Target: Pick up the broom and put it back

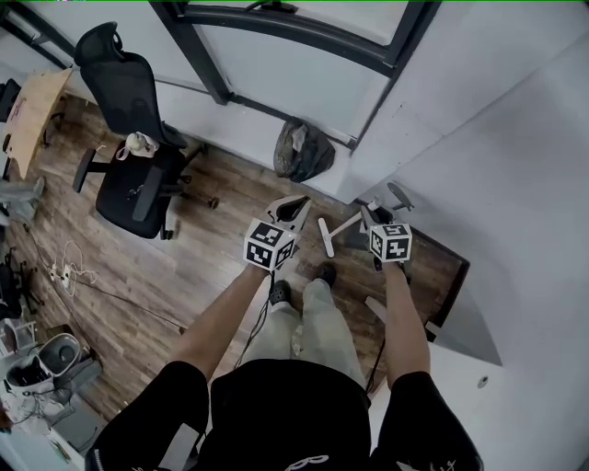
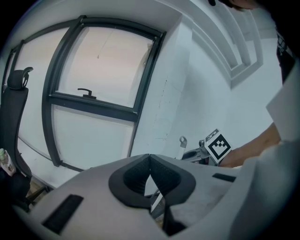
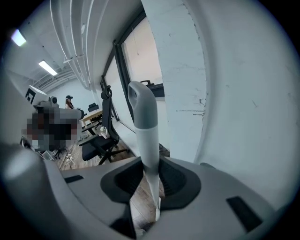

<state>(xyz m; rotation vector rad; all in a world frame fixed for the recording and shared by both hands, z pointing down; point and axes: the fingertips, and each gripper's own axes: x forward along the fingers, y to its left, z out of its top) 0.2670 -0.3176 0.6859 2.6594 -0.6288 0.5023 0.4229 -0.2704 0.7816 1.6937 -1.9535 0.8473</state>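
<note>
The broom has a white shaft and a grey handle end (image 3: 140, 101). My right gripper (image 3: 150, 164) is shut on the shaft, which stands up between its pads. In the head view the right gripper (image 1: 373, 223) is close to the white wall corner. There the grey handle end (image 1: 400, 195) sticks out beyond it, and the white broom head (image 1: 325, 236) hangs over the wooden floor between the two grippers. My left gripper (image 1: 294, 204) is to the left of the broom, shut with nothing in it. In the left gripper view the left gripper's (image 2: 150, 157) pads meet, and the right gripper's marker cube (image 2: 218, 145) shows beyond them.
A black office chair (image 1: 138, 138) stands on the floor at the left. A dark bag (image 1: 304, 150) lies against the wall under the window frame (image 1: 276, 28). Cables (image 1: 69, 267) run over the floor at the far left. A white wall (image 1: 515, 138) fills the right side.
</note>
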